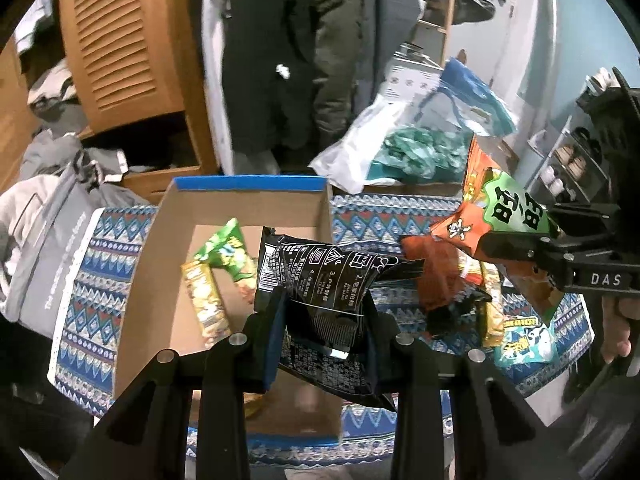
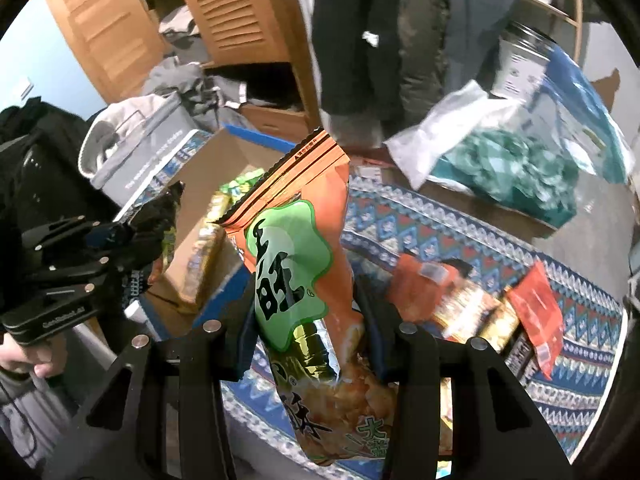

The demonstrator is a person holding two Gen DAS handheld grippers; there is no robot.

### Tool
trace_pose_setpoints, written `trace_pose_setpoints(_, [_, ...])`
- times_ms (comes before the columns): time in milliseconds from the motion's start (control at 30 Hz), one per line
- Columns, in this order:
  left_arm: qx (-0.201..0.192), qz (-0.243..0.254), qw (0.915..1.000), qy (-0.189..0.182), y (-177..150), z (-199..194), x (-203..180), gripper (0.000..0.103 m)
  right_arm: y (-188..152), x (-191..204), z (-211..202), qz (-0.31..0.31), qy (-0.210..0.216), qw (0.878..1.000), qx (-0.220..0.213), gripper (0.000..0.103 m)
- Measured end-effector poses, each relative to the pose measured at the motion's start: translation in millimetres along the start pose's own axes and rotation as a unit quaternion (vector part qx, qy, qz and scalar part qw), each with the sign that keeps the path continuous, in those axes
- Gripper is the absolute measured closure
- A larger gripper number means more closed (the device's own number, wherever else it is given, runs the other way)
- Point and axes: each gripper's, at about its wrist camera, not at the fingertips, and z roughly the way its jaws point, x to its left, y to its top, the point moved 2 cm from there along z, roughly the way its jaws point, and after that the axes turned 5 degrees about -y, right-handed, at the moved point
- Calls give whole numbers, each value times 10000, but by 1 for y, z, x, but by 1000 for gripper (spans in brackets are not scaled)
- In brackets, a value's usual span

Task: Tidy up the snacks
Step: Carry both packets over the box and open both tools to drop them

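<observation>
Snacks: we grip black packet [image 1: 320, 280] in left gripper [image 1: 324, 332] fingers above cardboard box [image 1: 160, 248]; right gripper [image 2: 316, 344] fingers clamp orange packet [image 2: 304, 248] over patterned cloth [image 2: 460, 220].

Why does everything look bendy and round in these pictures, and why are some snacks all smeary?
Left wrist view: the fisheye lens bends the cardboard box and darkens the corners; the black packet held by the left gripper looks sharp. Right wrist view: the same bending; the orange bag in the right gripper is clear, while the loose snacks on the patterned cloth smear.
</observation>
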Motion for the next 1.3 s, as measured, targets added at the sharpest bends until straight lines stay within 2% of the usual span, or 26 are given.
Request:
trace_pose_setpoints(333, [-41,-309,9993,204,-6,1,45,69,29,53,30,-281,246,9992,172,59])
trace_pose_setpoints(633, [21,-522,9973,514,-12,9,86,69,51,95,65,-511,400,9969,446,59])
trace_pose_setpoints(700, [21,-515,9963,685,-12,11,94,69,55,104,73,-514,454,9964,498,59])
trace_pose_setpoints(767, [30,-571,9953,787,-12,13,101,69,58,110,79,-531,480,9960,535,59])
trace_pose_setpoints(967, [263,-902,9933,673,-16,24,119,68,65,124,96,-547,610,9946,633,57])
trace_pose_setpoints(1100, [302,-901,9920,831,-18,25,122,68,71,126,101,-481,705,9945,602,56])
trace_pose_setpoints(1133, [308,-912,9917,850,-18,24,122,67,73,126,101,-470,704,9947,585,55])
trace_pose_setpoints(1233, [328,-1014,9907,841,-19,22,125,52,75,123,98,-435,647,9956,512,45])
trace_pose_setpoints(1300, [318,-1026,9904,866,-18,20,124,52,76,121,94,-442,577,9964,446,43])
